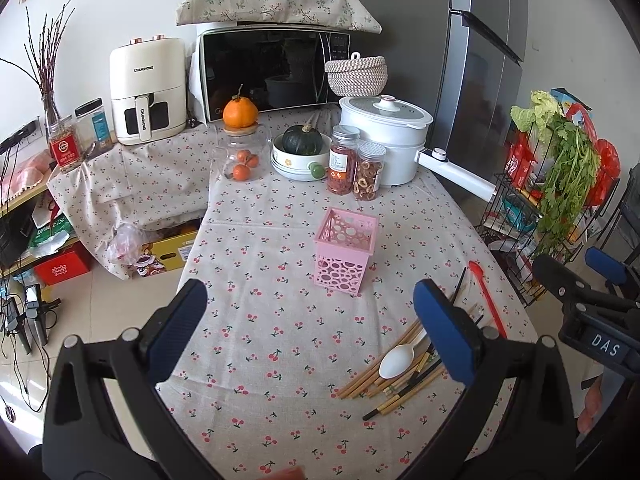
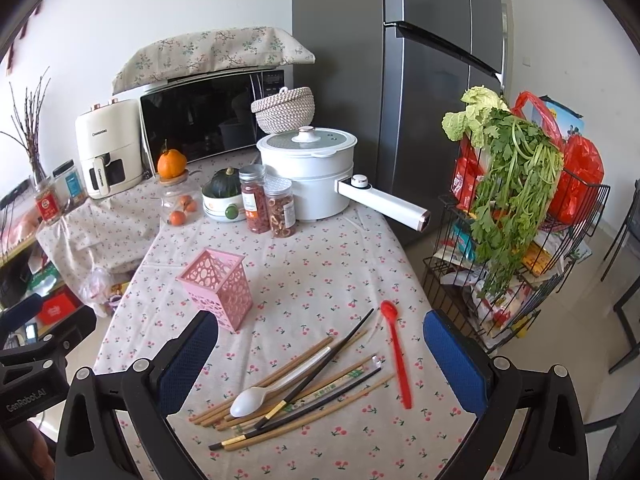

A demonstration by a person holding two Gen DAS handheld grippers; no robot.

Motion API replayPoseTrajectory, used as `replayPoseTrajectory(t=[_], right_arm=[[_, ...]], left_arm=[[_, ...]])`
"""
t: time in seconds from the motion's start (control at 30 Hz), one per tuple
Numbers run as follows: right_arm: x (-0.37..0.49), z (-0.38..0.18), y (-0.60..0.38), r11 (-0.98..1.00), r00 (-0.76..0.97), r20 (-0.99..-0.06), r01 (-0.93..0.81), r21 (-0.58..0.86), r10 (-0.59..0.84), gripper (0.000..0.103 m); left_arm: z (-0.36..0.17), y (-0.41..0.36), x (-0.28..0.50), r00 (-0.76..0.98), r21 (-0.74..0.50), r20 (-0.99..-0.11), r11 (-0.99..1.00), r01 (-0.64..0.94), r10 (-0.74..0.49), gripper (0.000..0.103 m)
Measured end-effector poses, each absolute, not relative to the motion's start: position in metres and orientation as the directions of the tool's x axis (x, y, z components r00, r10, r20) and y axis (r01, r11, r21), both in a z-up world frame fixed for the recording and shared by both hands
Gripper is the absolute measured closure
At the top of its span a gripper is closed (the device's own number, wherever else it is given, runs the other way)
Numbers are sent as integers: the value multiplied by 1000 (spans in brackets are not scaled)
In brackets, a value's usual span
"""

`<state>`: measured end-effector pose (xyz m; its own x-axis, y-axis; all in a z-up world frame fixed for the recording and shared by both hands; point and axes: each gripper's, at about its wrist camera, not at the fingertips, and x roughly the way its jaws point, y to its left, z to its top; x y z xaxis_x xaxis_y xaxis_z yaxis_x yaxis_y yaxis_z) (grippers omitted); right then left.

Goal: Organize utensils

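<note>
Left wrist view: the left gripper (image 1: 316, 328) hangs wide and empty short of the perforated pink plastic holder (image 1: 346, 249). Right wrist view: the right gripper (image 2: 320, 364), jaws wide and empty, brackets loose bamboo chopsticks (image 2: 304, 392), a white plastic spoon (image 2: 256, 399) and a red plastic spoon (image 2: 398, 360) near the holder; nothing seems sorted, so a first pick-up likely comes next.

A: The cloth (image 2: 320, 272) over the bench looks like matt woven fabric, printed with cherries.

B: And the pink holder (image 2: 218, 286) left of centre is plastic, pierced with round holes, faintly shiny.

A: The chopsticks (image 2: 300, 384) at the lower middle look like bare wood or bamboo, some lacquered black.

B: The red spoon (image 2: 396, 356) is glossy translucent plastic, the white spoon (image 2: 256, 398) smooth and duller.

A: The fridge (image 2: 420, 80) at the top is brushed grey metal.
</note>
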<state>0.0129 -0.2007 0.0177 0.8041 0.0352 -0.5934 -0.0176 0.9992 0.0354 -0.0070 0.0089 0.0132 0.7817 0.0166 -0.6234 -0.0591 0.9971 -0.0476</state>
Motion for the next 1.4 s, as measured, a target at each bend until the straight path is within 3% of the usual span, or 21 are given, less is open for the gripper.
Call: replayPoseTrajectory(t=[1.4], right_arm=[[20,10,-209,999,794,-607,3,43,24,0]], left_arm=[[13,4,-12,796,-3,-604,999,-50,38,1]])
